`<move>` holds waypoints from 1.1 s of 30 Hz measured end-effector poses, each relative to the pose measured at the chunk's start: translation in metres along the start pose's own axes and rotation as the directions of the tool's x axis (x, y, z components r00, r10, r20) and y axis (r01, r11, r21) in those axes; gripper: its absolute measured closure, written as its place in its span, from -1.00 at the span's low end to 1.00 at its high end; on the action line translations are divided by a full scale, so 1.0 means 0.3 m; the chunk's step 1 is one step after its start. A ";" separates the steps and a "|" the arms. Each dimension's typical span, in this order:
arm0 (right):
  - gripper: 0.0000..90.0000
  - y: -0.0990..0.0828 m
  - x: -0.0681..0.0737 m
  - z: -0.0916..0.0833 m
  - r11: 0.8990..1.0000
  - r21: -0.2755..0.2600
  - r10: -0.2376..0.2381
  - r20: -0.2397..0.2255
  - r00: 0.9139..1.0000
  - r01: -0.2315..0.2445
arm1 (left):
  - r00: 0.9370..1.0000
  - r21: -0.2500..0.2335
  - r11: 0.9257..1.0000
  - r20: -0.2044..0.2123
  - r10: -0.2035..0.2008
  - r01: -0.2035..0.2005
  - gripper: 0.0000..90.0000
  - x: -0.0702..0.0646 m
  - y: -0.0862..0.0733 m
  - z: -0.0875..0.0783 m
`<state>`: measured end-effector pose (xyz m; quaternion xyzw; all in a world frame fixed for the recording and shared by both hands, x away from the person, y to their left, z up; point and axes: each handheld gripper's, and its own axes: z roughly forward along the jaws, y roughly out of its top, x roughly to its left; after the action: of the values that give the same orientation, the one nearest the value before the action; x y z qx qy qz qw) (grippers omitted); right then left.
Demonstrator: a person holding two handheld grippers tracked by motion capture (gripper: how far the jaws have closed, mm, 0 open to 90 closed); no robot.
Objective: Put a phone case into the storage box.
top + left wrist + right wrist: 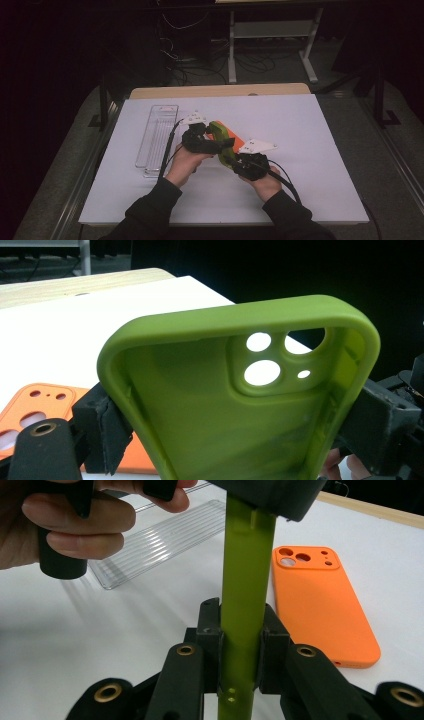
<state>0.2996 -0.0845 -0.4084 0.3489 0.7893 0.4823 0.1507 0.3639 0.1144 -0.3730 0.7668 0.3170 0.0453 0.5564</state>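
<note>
A green phone case (pixel 223 139) is held up off the white table between both grippers. In the left gripper view its hollow inside and camera cut-outs (pixel 265 370) face the lens. My left gripper (pixel 240 435) is shut on it, with one pad on each long edge. My right gripper (pixel 242 640) is shut on the case's lower end, and its pads (pixel 274 650) press both faces. In the high view the left gripper (pixel 209 143) and right gripper (pixel 236 161) meet near the table's middle. An orange phone case (pixel 320 610) lies flat on the table below.
A clear ribbed plastic tray (pixel 157 135) lies lengthwise on the left part of the white table top (pixel 310 130). The hand (pixel 60 525) with the left gripper is close above it. Behind the table are a wooden edge, cables and a dark floor.
</note>
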 end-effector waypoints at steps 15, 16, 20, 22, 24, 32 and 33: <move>-0.23 -0.009 -0.038 -0.028 0.999 0.049 0.011 -0.005 1.000 -0.011 | 0.999 -0.001 1.000 -0.050 0.010 -0.010 -0.70 0.010 0.004 -0.017; -0.30 -0.011 -0.044 -0.036 0.999 0.047 0.012 0.003 1.000 -0.013 | 0.999 -0.005 1.000 -0.053 0.012 -0.012 -0.70 0.012 0.006 -0.019; -0.62 -0.022 -0.070 -0.066 0.996 0.083 0.023 0.020 1.000 -0.025 | 0.998 -0.010 1.000 -0.065 0.021 -0.022 -0.69 0.024 0.014 -0.033; -0.72 -0.034 -0.083 -0.077 0.994 0.105 0.025 0.030 0.999 -0.028 | 0.997 -0.013 1.000 -0.069 0.020 -0.021 -0.69 0.030 0.019 -0.042; -0.76 -0.050 -0.092 -0.092 0.995 0.100 0.020 0.049 0.999 -0.025 | 0.997 -0.021 1.000 -0.073 0.020 -0.022 -0.69 0.036 0.027 -0.054; -1.00 -0.114 -0.129 -0.148 0.996 0.089 -0.007 0.054 0.999 0.002 | 0.992 -0.058 0.996 -0.115 0.053 -0.060 -0.70 0.053 0.094 -0.123; -1.00 -0.125 -0.132 -0.155 0.996 0.085 -0.007 0.053 0.999 0.003 | 0.991 -0.059 0.996 -0.124 0.053 -0.061 -0.69 0.057 0.103 -0.136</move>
<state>0.2860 -0.1535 -0.4219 0.3659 0.8057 0.4383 0.1580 0.3737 0.1514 -0.3351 0.7536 0.3270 0.1179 0.5580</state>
